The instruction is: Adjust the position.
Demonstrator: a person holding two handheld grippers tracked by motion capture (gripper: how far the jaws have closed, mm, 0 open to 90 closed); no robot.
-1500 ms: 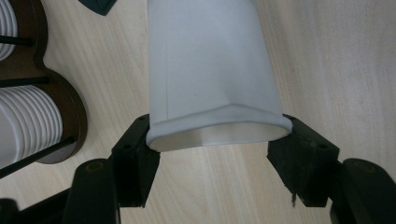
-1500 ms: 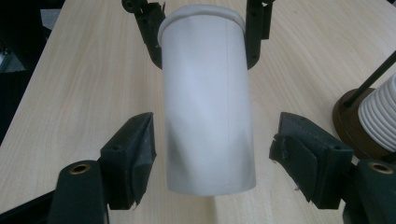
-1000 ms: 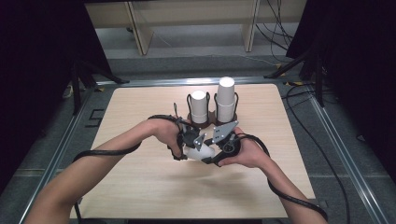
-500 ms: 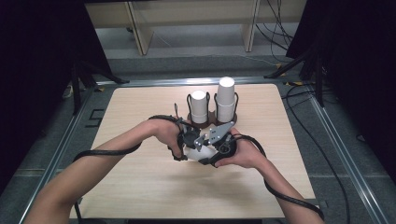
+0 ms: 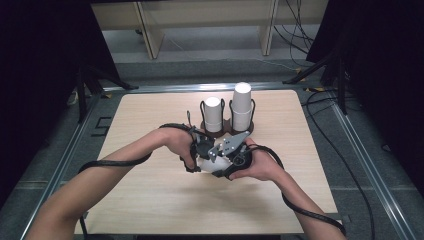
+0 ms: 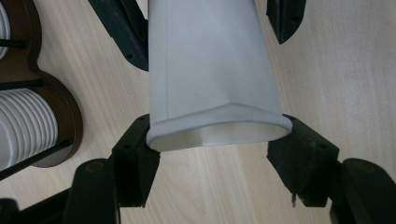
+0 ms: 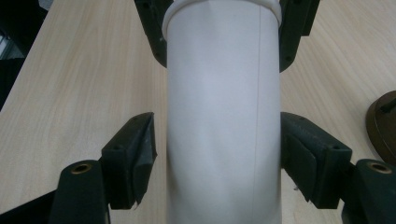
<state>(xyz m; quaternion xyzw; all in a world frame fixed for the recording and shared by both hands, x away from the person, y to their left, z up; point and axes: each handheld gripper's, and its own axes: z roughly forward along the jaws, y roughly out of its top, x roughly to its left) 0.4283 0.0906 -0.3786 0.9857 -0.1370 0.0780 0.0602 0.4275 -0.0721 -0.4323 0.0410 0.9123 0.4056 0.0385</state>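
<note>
A white paper cup (image 5: 206,164) lies level between my two grippers over the middle of the table. My left gripper (image 5: 204,154) reaches in from the left. In the left gripper view the left gripper (image 6: 217,158) is shut on the cup (image 6: 210,70) at its rim, which is squashed into a flat oval. My right gripper (image 5: 220,159) comes from the right. In the right gripper view the right gripper (image 7: 217,163) straddles the cup's (image 7: 224,116) narrower end. Its jaws have just been closing; one pad (image 7: 299,154) touches the wall and a thin gap shows at the other.
A dark brown cup holder (image 5: 226,132) stands just behind the hands, with a short stack of white cups (image 5: 213,114) and a taller stack (image 5: 242,105). The holder's base (image 6: 70,116) lies close to the left gripper. Cables trail from both grippers across the wooden table (image 5: 150,210).
</note>
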